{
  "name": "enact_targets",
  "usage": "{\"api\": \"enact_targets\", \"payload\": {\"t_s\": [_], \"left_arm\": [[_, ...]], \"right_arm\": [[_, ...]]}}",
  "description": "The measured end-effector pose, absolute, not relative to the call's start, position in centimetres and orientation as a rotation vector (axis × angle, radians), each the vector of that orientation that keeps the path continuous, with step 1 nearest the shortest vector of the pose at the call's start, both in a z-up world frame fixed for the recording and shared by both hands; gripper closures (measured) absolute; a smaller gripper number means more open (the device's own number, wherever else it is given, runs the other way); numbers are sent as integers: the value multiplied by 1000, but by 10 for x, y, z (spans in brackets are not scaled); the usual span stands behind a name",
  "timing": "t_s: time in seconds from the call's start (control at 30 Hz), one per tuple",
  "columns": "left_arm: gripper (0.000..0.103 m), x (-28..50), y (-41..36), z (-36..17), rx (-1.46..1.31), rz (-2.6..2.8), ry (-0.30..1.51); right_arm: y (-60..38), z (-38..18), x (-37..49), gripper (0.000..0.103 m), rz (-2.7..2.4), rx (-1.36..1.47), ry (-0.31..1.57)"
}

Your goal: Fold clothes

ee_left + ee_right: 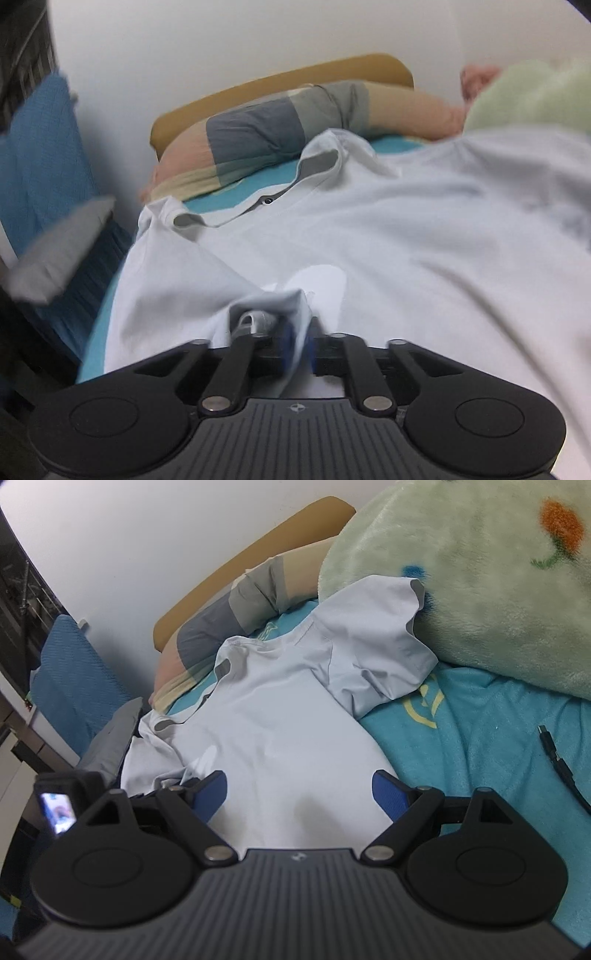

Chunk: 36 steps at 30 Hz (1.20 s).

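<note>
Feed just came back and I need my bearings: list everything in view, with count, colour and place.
Shirt: one, pale blue, spread on the bed, grey-lined collar far end.
Bedsheet: one, turquoise, under the shirt.
Fleece blanket: one, pale green, flower print, far right.
Bolster pillow: one, grey, beige and pink, along the headboard.
Cable: one, black, on the sheet, right.
Left gripper: blue pads, fabric bunched between them.
Right gripper: blue pads, wide apart over the shirt.
</note>
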State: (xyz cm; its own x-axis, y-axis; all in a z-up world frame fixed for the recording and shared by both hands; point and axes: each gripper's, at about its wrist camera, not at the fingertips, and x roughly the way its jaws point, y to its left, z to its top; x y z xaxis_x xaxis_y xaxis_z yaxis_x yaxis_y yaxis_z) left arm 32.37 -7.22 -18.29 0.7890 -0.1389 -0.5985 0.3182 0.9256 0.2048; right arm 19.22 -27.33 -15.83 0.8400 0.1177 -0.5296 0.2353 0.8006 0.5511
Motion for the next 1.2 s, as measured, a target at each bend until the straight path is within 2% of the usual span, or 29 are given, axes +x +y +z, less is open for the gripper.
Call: {"api": "enact_targets", "payload": {"t_s": [0.03, 0.23, 0.43, 0.5, 0.53, 0.57, 0.6, 0.77, 1.03, 1.1, 1.2], "left_arm": [[60, 317, -63, -177, 274, -256, 610], [39, 288, 1, -142, -38, -197, 562], [38, 330, 46, -159, -234, -79, 607], [45, 345, 51, -169, -256, -77, 630], [66, 350, 53, -170, -268, -91, 638], [80, 355, 55, -171, -280, -109, 645], [99, 360, 57, -172, -292, -127, 652], [99, 377, 103, -148, -385, -196, 673], [100, 455, 199, -79, -145, 87, 680], [100, 476, 217, -82, -37, 212, 690], [99, 496, 237, -111, -27, 285, 779]], "right_arm": [[-273, -158, 192, 16, -65, 650, 579], [-266, -162, 195, 16, -50, 639, 597], [-262, -166, 197, 16, -45, 619, 608], [-260, -168, 198, 16, -46, 601, 612], [-258, -169, 198, 16, -47, 590, 616], [-257, -171, 199, 16, -48, 578, 620], [-256, -172, 199, 16, -49, 567, 623], [-249, -174, 199, 16, -39, 526, 627], [-224, -175, 204, 16, -19, 391, 601], [-218, -178, 206, 16, -15, 361, 603], [-212, -181, 209, 16, -12, 325, 597]]}}
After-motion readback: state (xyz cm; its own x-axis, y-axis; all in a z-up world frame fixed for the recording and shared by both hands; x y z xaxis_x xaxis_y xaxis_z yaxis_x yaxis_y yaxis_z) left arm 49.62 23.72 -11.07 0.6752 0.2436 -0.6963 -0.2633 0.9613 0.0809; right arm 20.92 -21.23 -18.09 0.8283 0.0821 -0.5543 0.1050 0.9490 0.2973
